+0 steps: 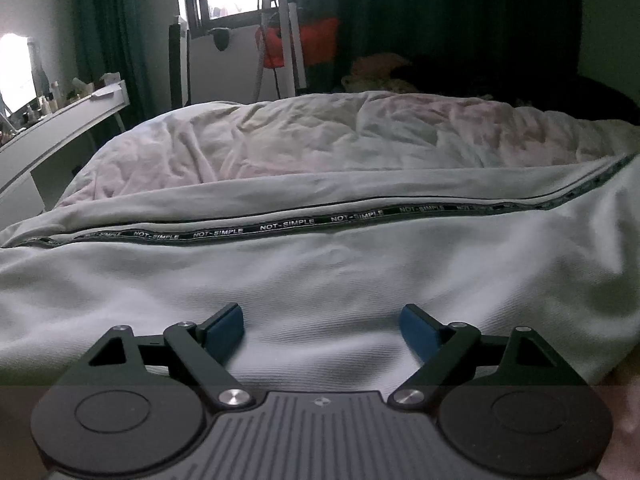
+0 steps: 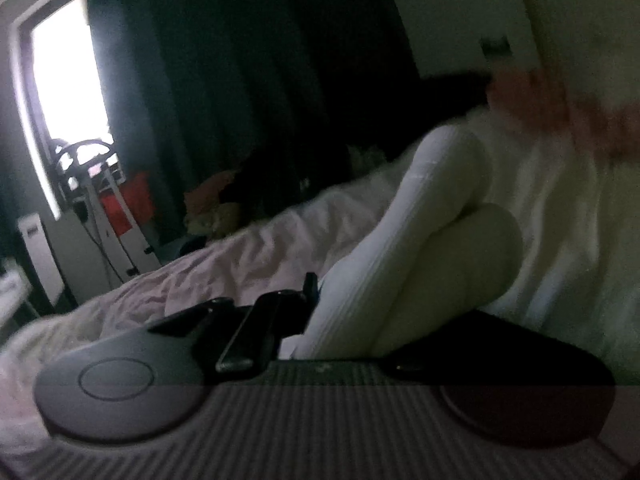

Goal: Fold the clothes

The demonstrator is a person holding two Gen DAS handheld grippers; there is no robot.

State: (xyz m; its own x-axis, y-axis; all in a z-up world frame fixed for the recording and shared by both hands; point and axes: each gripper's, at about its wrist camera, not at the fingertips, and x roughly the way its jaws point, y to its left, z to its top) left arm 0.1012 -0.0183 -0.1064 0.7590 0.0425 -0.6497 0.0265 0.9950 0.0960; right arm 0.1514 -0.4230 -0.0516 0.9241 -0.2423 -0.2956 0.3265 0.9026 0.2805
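A white garment (image 1: 320,272) lies spread flat on the bed, with a black band reading "NOT-SIMPLE" (image 1: 288,227) running across it. My left gripper (image 1: 322,330) is open, its blue pads (image 1: 226,330) resting low over the garment's near part with nothing between them. In the blurred right wrist view, my right gripper (image 2: 332,304) is shut on a ribbed white part of the garment (image 2: 400,248), which bulges up over the right finger and hides it. A blurred hand (image 2: 552,108) shows at the upper right above the white cloth.
The bed has a crumpled pale pink duvet (image 1: 320,136) beyond the garment. A white desk with small bottles (image 1: 60,120) stands at the left. A tripod (image 1: 280,40) and a red item stand by the bright window. Dark curtains hang behind.
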